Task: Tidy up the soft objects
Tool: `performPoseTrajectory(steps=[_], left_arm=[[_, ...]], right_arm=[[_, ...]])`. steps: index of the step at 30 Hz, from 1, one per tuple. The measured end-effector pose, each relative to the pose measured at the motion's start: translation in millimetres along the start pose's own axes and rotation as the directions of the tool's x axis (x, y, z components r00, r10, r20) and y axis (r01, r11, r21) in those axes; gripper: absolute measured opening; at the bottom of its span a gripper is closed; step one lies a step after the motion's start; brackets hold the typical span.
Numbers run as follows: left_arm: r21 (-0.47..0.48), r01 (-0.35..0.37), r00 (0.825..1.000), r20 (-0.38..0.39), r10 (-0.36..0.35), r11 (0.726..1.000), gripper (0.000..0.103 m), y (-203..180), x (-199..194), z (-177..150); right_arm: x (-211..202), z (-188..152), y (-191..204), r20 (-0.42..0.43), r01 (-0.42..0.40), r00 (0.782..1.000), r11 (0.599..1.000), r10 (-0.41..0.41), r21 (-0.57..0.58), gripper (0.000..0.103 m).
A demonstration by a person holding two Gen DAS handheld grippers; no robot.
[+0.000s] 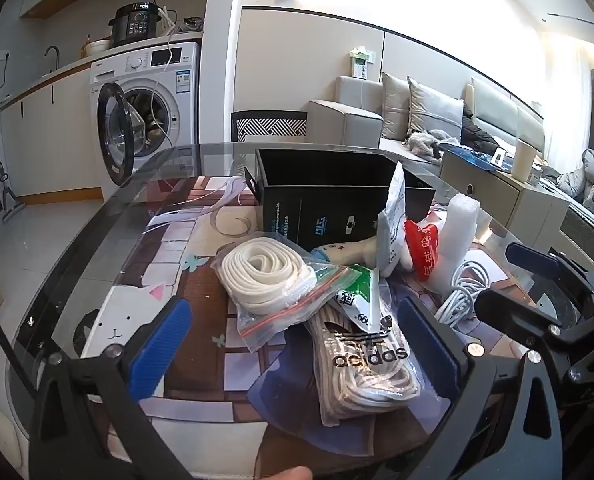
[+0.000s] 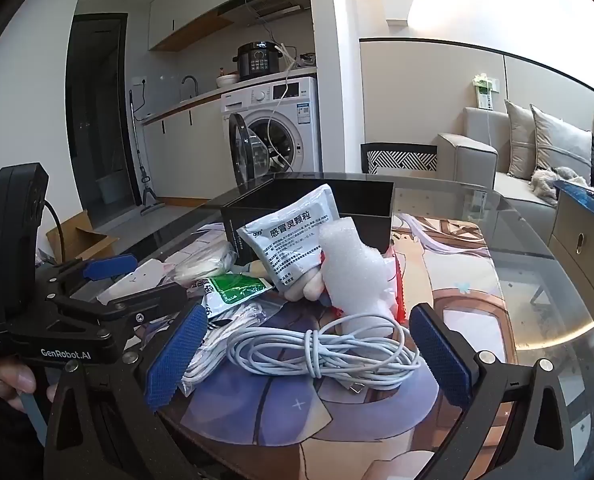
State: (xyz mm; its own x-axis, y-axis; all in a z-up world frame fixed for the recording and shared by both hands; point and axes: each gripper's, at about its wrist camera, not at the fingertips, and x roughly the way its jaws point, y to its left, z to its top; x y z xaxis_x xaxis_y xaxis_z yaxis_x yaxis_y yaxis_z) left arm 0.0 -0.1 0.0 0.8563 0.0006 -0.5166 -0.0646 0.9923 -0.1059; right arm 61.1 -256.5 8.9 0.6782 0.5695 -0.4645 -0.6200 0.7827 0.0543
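Clutter heaped before black box, likely awaiting sorting; left gripper and right gripper both gape, gripping nothing.

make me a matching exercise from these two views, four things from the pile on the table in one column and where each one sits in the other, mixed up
Things
1. white cable coil
2. adidas bag of laces
3. grey sachet
4. zip bag of white strap

Places
A. leaning against the black box
B. lying between the open right gripper's pads
C. ahead of the open left gripper, toward its left pad
D. lying between the left gripper's pads, nearer the right pad

Pairs: 1-B, 2-D, 3-A, 4-C
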Motion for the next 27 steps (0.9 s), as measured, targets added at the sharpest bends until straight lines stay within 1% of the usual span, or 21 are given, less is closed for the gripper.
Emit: performPoseTrajectory(steps=[7,16,17,27], left_arm=[[0.016,-0.001,1.000,0.002,0.001,1.000,0.103,-4,2,0],[0.013,-0.001,1.000,0.006,0.001,1.000,0.103,-9,2,-3],[0.002,0.003,1.000,0.006,-0.003,1.000,0.103,-1,-1,1],[0.000,0.002,1.000,0.006,-0.002,1.000,0.103,1,-1,1]], right_arm=[[3,0,-2,0.002,-0.004,1.000,1.000,0.004,0.011,0.103],[4,-3,-4,0.002,-0.006,1.000,1.000,0.006,0.014,0.103],[3,-2,-2,0.001,-0.007,1.000,1.000,0.007,0.011,0.103],[4,-2,-1,0.000,-0.008,1.000,1.000,0.008,0.011,0.103]])
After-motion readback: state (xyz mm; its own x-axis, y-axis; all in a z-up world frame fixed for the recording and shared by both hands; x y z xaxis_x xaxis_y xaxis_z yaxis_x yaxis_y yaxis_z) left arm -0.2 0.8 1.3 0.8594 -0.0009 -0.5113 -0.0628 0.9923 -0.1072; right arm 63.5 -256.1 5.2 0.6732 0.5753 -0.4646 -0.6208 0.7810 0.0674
